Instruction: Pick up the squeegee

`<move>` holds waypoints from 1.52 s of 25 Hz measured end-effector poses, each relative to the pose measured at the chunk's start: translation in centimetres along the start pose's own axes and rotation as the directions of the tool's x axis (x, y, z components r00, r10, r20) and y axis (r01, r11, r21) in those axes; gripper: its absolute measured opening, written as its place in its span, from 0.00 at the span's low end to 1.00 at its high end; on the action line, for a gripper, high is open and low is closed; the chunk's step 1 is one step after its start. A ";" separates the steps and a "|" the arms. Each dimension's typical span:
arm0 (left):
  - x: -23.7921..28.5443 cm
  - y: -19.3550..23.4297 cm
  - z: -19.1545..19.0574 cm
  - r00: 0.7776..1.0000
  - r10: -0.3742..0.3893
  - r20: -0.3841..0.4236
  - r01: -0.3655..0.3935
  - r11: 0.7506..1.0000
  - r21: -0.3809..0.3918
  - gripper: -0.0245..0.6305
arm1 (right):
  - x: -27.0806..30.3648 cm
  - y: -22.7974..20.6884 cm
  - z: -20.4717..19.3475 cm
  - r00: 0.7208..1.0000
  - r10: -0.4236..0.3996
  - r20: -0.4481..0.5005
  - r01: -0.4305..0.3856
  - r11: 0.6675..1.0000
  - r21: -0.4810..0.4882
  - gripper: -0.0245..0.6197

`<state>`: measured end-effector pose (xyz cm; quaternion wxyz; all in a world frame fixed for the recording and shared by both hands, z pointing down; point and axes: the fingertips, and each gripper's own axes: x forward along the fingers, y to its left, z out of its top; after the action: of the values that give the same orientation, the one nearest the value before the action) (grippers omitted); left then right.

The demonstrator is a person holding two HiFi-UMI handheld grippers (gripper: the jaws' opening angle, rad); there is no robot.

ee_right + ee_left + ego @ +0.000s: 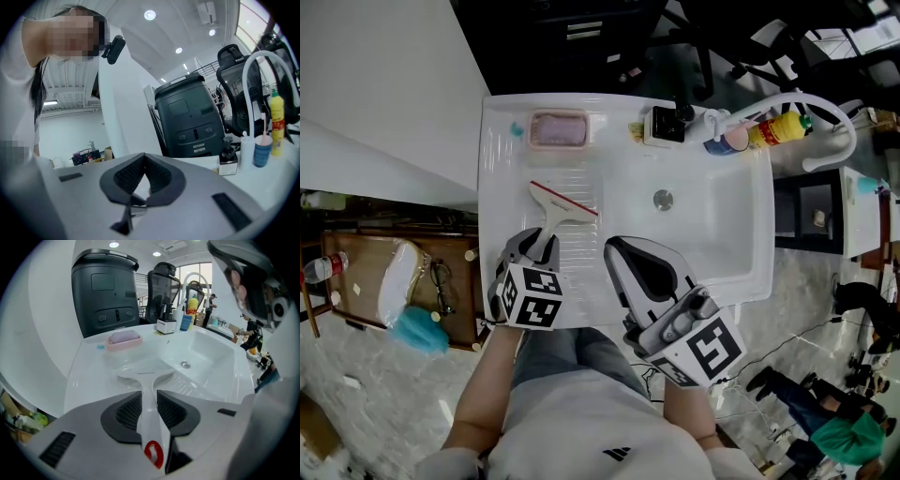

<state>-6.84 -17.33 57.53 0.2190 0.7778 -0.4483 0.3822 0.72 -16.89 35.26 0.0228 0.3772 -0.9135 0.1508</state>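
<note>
Currently: squeegee (565, 206) laid on the sink (495, 178) left drainboard, handle run nearward and seemingly clamped by left gripper (542, 246); right gripper (619, 251) closed, empty, beside.

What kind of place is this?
It looks like a washing-up corner in an office or workshop, though I can't be sure. There's a white sink with a curved tap, a pink soap dish and a squeegee, and office chairs behind.

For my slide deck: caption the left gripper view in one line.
Left claw grips the white squeegee by its handle on the sink drainboard.
</note>
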 end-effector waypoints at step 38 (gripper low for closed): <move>-7.3 -6.3 9.9 0.930 -0.161 0.330 0.164 0.986 0.020 0.19 | -6.5 -1.0 1.4 0.991 -0.132 0.034 0.134 0.990 -0.039 0.05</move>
<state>0.28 -17.09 45.64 0.1746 0.8644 -0.4144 0.2249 6.17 -13.51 33.14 0.0264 0.4390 -0.8895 0.1242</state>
